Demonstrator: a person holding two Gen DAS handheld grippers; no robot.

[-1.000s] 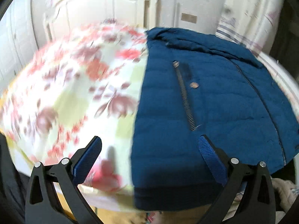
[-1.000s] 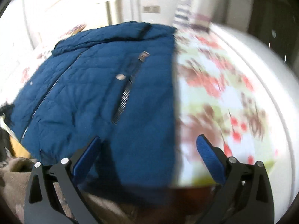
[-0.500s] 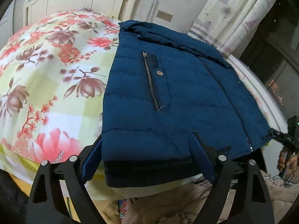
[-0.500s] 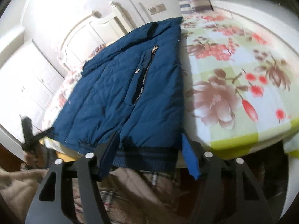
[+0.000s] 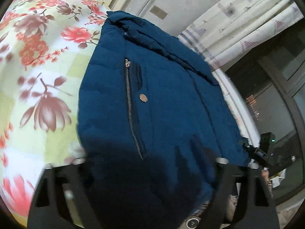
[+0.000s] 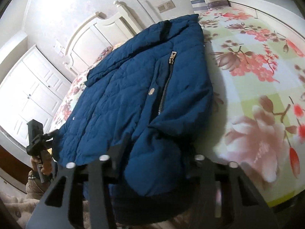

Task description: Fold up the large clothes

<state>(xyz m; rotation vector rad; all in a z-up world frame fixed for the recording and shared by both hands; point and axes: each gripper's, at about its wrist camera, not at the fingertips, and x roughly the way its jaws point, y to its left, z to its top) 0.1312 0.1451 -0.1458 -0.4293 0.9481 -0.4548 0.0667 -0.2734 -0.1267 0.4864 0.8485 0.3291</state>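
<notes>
A dark blue quilted jacket (image 5: pixel 162 105) lies flat on the flowered bedspread (image 5: pixel 42 76), collar far, hem near me. It also shows in the right wrist view (image 6: pixel 133 99). My left gripper (image 5: pixel 150 164) stands wide at the hem's left corner, and the cloth bulges between its jaws and hides the pads. My right gripper (image 6: pixel 152 156) stands at the hem's right corner, with the puffed hem between its jaws. Whether either is closed on the cloth does not show. Each gripper appears small in the other's view.
The bedspread (image 6: pixel 257 95) stretches to the right of the jacket. A white headboard (image 6: pixel 99 32) and wardrobe (image 6: pixel 34 87) stand behind. Curtains (image 5: pixel 238 24) and a dark window (image 5: pixel 276 87) are at the far side. A beige blanket (image 6: pixel 22 200) lies below the bed edge.
Both grippers have moved forward onto the jacket's hem corners. The hem cloth now sits between the jaws and bulges upward, where before it lay flat ahead of them.
</notes>
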